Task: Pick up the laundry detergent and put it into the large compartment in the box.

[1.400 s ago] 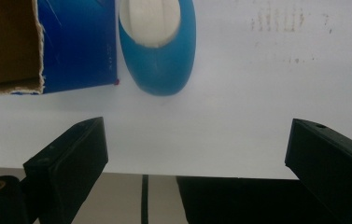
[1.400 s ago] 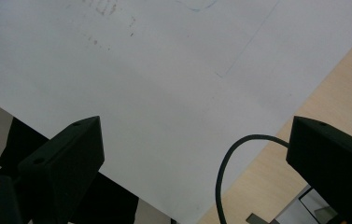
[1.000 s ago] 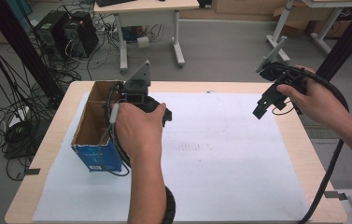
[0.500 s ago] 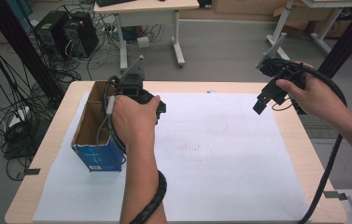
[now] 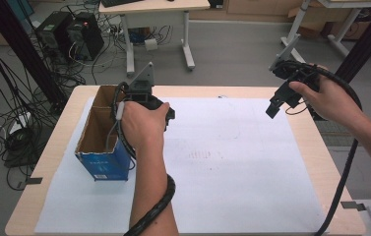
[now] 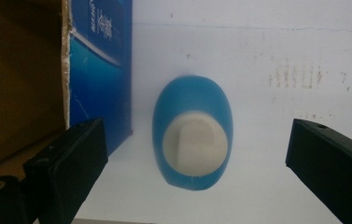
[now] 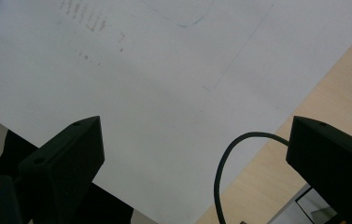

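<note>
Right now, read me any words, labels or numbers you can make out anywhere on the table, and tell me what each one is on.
None can be read.
Blue box: pale print on its near face in the high view, too small to read.
Blue box: white marks on its side in the left gripper view, blurred.
White sheet: faint reddish smudges, not letters.
Blue and white object between the left tool's jaws: no writing.
</note>
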A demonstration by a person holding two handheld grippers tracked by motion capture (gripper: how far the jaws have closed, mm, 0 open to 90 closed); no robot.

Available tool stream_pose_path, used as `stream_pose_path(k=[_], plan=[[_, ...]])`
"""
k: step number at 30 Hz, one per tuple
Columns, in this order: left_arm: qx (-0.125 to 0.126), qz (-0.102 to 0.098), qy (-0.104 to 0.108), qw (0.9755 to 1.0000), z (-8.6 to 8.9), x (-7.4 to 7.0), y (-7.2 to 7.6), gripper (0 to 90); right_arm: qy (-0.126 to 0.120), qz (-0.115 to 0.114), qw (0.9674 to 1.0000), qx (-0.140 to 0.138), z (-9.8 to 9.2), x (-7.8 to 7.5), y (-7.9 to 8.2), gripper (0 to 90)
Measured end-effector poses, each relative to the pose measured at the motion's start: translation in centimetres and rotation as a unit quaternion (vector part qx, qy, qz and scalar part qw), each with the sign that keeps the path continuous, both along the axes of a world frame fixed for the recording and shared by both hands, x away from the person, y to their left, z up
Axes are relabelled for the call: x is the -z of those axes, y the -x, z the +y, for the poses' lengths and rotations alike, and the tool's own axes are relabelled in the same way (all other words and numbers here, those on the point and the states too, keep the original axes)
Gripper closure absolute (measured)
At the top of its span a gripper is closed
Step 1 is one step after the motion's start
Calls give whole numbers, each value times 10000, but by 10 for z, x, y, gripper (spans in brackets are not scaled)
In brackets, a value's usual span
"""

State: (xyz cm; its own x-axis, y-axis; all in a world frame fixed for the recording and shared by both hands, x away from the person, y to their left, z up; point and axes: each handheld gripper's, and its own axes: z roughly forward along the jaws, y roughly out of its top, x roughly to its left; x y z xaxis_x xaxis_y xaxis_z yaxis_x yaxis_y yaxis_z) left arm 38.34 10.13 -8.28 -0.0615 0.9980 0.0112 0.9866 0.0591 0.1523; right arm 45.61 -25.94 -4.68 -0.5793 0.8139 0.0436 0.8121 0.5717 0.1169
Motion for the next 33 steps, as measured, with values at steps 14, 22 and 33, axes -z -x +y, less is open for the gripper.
stream_pose_path(k=[14, 22, 33], plan=[[13, 49, 10, 10000, -1, 14, -3, 61, -33, -17, 10000, 35, -7, -2, 1, 41], [-9, 55, 8, 10000, 0, 20, -4, 66, -37, -19, 10000, 41, -10, -2, 1, 41], [40, 154, -8, 9999, -1, 30, -8, 75, -16, 0, 10000, 72, -11, -1, -1, 41]])
